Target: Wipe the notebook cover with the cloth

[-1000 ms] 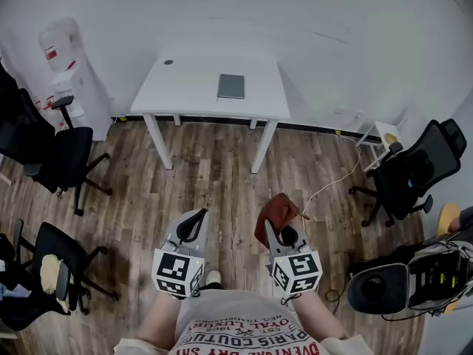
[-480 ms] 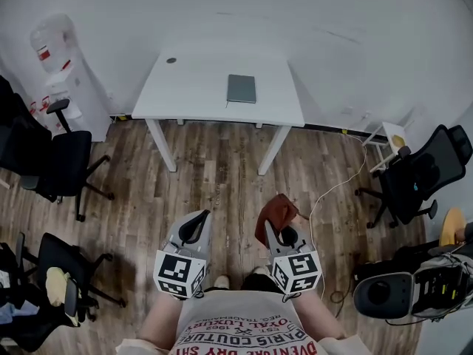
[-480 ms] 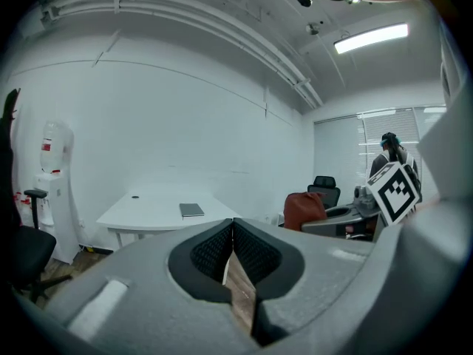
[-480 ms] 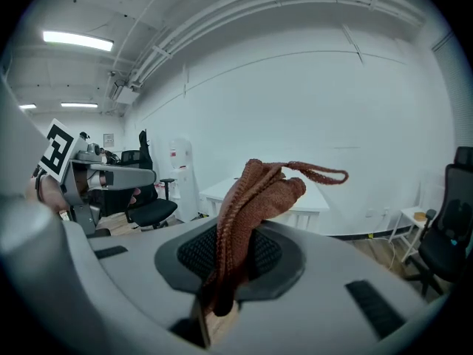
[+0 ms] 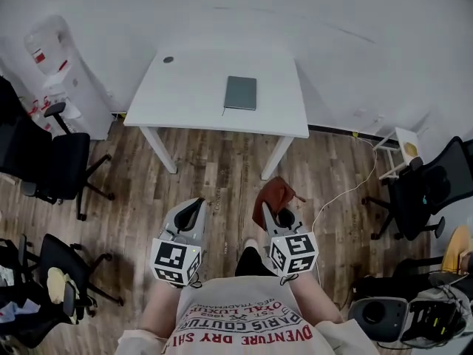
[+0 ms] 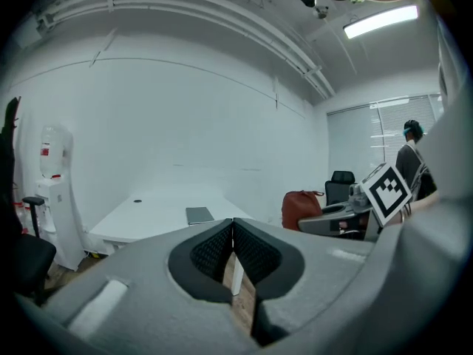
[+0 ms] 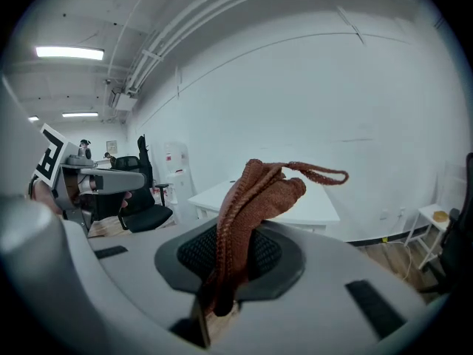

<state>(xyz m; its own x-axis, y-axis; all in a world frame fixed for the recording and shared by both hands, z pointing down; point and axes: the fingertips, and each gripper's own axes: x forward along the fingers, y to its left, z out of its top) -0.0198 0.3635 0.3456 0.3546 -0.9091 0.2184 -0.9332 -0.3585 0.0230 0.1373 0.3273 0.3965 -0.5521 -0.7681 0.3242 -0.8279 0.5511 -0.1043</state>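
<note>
Two tongs here, both low over the wood floor point(image 5: 222, 168) and well short of the tabletop point(image 5: 185, 87). The right tongs point(image 5: 272, 213) are pinching the brown cloth point(image 5: 274, 194), and the left tongs point(image 5: 195, 207) are pressed together on nothing. The grey notebook point(image 5: 240, 93) lies flat right of the tabletop's middle, straight ahead, with its long axis pointing away. I'd guess the cloth side is slightly nearer.

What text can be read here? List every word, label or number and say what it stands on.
"PARIS", "COUTUR", "DVENTURE": upside-down print on the person's shirt, partly cut off; smaller lines too blurred.
Red label on the water dispenser: too small to read.
Notebook cover: no text shows.
</note>
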